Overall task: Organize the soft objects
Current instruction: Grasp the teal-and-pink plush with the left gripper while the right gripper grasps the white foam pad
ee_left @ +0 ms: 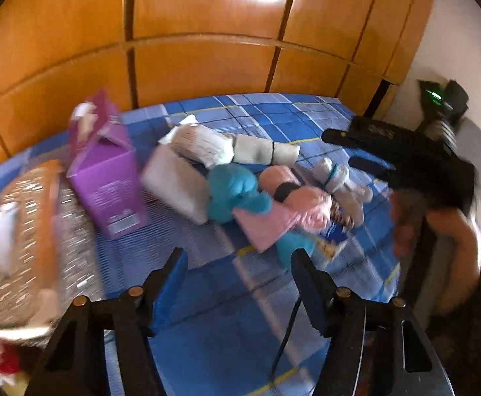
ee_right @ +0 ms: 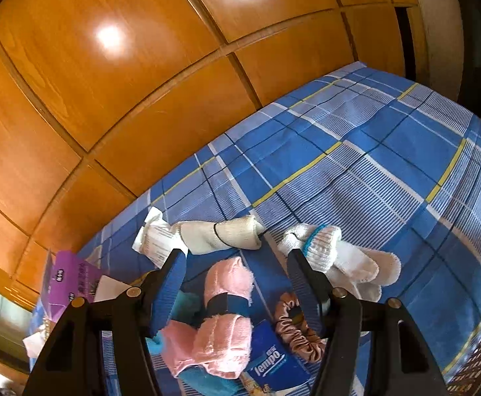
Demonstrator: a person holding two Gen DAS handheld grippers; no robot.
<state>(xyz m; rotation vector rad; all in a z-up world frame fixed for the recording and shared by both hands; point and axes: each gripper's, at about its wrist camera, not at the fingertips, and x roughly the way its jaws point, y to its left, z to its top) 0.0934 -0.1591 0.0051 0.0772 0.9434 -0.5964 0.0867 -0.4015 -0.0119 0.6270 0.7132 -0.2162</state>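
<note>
Soft things lie heaped on a blue plaid bed sheet [ee_right: 372, 171]. Among them are a pink rolled towel [ee_right: 228, 283] with a black band, a white rolled towel [ee_right: 227, 234], white knit gloves [ee_right: 332, 257] with a teal cuff, a satin scrunchie [ee_right: 296, 330] and a teal cloth [ee_left: 237, 194]. My right gripper [ee_right: 237, 257] hangs open over the pink roll, its pads clear of it on both sides. My left gripper [ee_left: 238, 257] is open over bare sheet, short of the pile, with the pink roll [ee_left: 286, 184] beyond it. A hand [ee_left: 438, 231] carries the right gripper at the right of that view.
A purple box [ee_left: 108, 181] and a woven basket [ee_left: 32, 231] stand at the left, and a white box [ee_left: 174, 184] leans by the pile. A Tempo tissue pack [ee_right: 270, 359] lies under the pink roll. Wooden wardrobe doors [ee_right: 141, 82] rise right behind the bed.
</note>
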